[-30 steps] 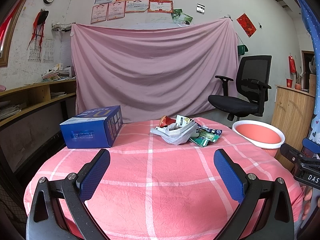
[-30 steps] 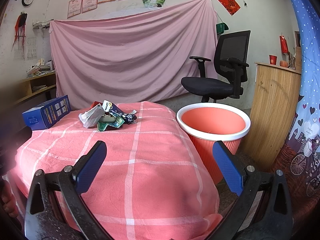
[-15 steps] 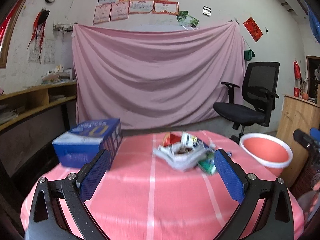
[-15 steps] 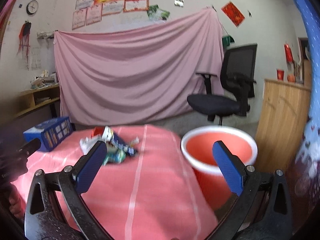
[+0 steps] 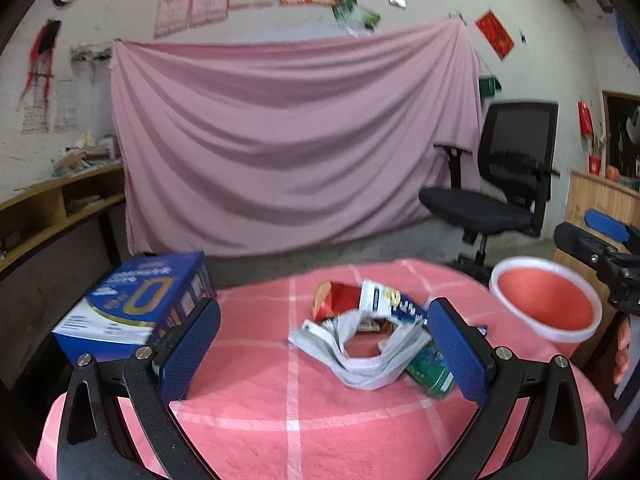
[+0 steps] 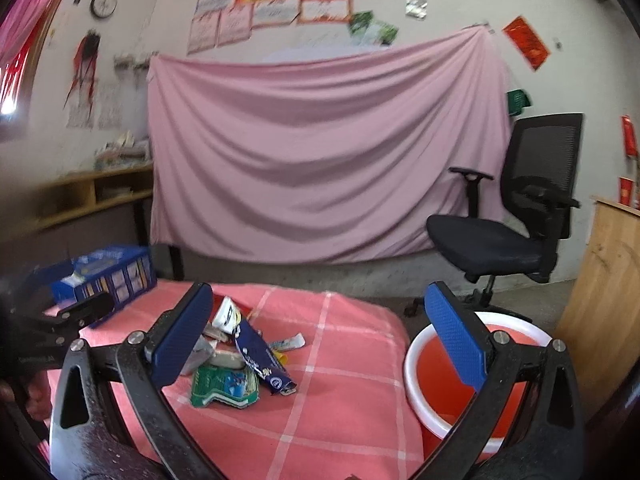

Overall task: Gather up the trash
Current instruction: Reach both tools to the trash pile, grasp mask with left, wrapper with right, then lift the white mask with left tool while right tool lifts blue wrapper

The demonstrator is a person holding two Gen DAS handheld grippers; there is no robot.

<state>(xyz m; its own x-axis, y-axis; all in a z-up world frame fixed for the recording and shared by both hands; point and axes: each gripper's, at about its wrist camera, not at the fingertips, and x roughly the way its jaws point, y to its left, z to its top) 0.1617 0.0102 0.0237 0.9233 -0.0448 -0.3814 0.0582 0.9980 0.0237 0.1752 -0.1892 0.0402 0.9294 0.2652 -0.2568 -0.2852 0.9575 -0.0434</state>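
A pile of trash [image 5: 368, 332] lies on the pink checked table [image 5: 296, 408]: a white crumpled bag, a red wrapper, a green packet and a blue wrapper. It also shows in the right wrist view [image 6: 240, 356]. My left gripper [image 5: 320, 354] is open and empty, just short of the pile, which sits between its fingers in view. My right gripper [image 6: 320, 340] is open and empty, above the table's right part, its left finger over the pile's edge. An orange bin with a white rim [image 5: 548, 304] stands right of the table; it also shows in the right wrist view [image 6: 448, 380].
A blue box [image 5: 132, 308] sits at the table's far left. A black office chair [image 5: 496, 184] stands behind the bin, a wooden cabinet [image 6: 608, 288] to the right. A pink sheet [image 5: 288, 140] hangs on the back wall. Shelves [image 5: 52, 208] run along the left.
Both grippers have moved forward and closer to the trash pile, which now looks larger. The right gripper has swung left toward the table. Both stay open.
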